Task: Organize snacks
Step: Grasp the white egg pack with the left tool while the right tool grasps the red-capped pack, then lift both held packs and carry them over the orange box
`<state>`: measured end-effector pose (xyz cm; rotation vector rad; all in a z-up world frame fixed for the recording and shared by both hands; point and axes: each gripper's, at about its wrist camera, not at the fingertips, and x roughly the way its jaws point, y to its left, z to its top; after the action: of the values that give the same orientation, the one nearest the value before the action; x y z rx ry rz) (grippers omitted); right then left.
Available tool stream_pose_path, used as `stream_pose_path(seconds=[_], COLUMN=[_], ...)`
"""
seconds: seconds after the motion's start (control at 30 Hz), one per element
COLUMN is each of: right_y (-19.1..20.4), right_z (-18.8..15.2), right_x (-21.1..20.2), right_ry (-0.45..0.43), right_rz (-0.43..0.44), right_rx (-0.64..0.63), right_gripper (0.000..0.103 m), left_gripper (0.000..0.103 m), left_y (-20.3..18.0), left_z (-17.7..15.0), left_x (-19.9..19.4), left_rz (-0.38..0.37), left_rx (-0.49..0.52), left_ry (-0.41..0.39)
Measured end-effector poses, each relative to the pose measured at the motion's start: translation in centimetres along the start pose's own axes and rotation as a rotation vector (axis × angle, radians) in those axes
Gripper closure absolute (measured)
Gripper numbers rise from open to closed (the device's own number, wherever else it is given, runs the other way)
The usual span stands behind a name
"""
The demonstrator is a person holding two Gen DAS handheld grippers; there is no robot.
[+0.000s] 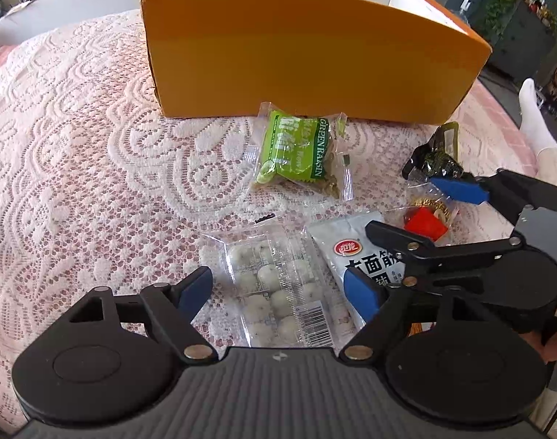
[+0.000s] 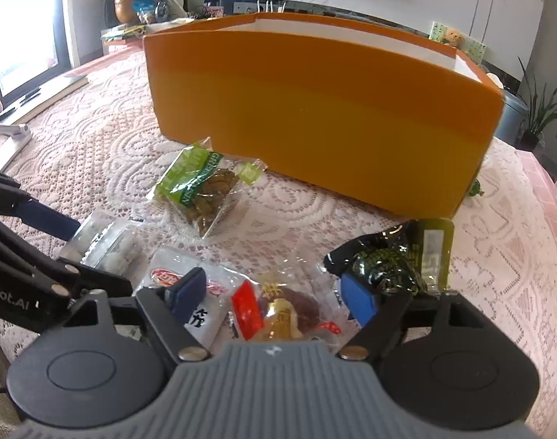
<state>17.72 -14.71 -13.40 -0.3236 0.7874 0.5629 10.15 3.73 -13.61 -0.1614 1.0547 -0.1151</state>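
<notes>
Crinkly film is the risk: with the left gripper point(image 1: 283, 292) spread around the clear candy pack point(image 1: 278, 292) and the right gripper point(image 2: 274, 294) agape over the red-gold sweet point(image 2: 278, 311), seemingly untouched, closing could snag the grey pouch point(image 1: 351, 248), all short of the orange box point(image 1: 307, 58).

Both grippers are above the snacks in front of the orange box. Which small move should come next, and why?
Probably lower the left gripper and close it on the clear pack of white candies. Its jaws are open with that pack lying flat between them, untouched. The right gripper is also open, over the red and gold snack, so it could do likewise. The orange box stands open just behind.
</notes>
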Motion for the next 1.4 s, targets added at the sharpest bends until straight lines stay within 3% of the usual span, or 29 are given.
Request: stream_pose_path(seconds=[0.1,0.13,0.27,0.4,0.9,1.17,1.4], right_y=[-0.1,-0.2,0.2,1.0,1.1,0.5,-0.5], right_z=[0.4,0.5,0.8,1.0,2.0,3.9,6.7], right_x=[0.2,0.2,0.2,0.0,-3.1,-6.0,-8.3], right_ry=[0.027,0.035,0.045,0.047,-0.009,-0.053,-0.073], right_rz=[0.021,0.029,0.038,0.038,0.026,0.036,0.026], right_rx=[0.022,0.031,0.032,0.001,0.005,0.013,-0.003], right_gripper=[0.035,0.042,0.051,0.059,0.061,0.061,0.061], left_gripper=[0.010,0.012,0.030,0.034,0.039,0.040,0.040], left_y=[0.2,0.2,-0.1,0.2,1.5,1.4,0.7], left_z=[0.0,-0.1,-0.2,-0.3,-0.3,0.7,3.6], left_x=[-0.1,-0.1,-0.3,-0.4,-2.8,-6.8,-10.9], left_rz=[-0.020,-0.021,0.009,-0.003,-0.047,-0.049,-0.041], left_rx=[-0.017,-0.019,0.000,-0.017,-0.117,-0.135,-0.100], left_ry=[-0.004,-0.006,-0.023,-0.034,-0.127,-0.227,-0.300])
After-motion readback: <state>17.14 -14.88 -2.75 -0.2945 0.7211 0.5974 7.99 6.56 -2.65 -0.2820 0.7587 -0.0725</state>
